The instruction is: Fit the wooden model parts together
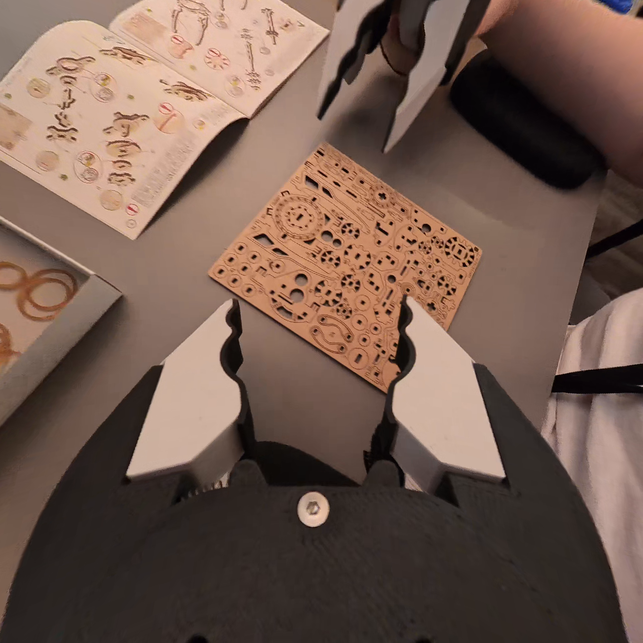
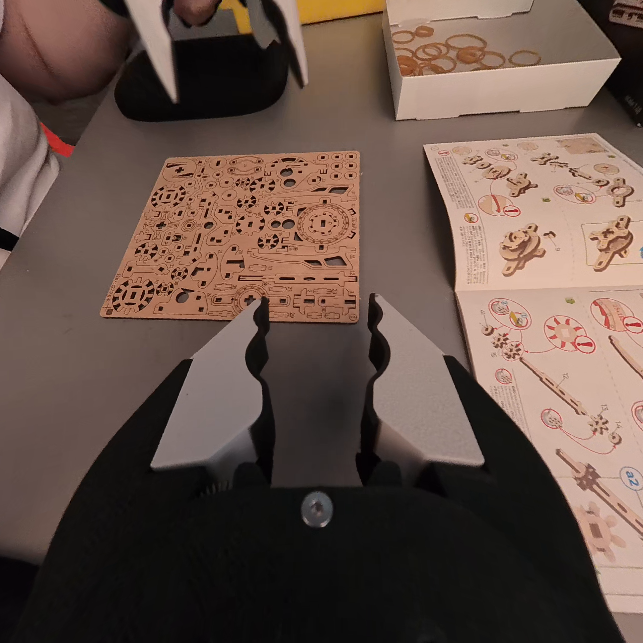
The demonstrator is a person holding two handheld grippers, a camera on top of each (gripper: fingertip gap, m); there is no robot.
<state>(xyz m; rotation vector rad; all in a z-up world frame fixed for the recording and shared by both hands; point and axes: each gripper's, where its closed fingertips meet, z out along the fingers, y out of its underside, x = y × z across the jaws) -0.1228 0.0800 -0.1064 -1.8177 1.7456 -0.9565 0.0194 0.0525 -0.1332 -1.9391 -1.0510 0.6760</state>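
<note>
Both tongs hang released and empty over the grey table (image 2: pixel 52 313): the left gripper (image 1: pixel 318 302) sits above the near corner of the wooden sheet (image 1: pixel 348 261), and the right gripper (image 2: pixel 318 302) hovers at its opposite edge. That sheet lies flat in the middle, its gears and bars apparently unpunched. An open booklet (image 2: pixel 542 264) lies beside it, and a white box (image 2: pixel 487 87) of rubber bands (image 2: pixel 462 52) sits further off. Nothing looks joined yet, so this seems the very start. The next move likely calls for pinning the sheet down with one gripper while the other presses a piece free without snapping it.
</note>
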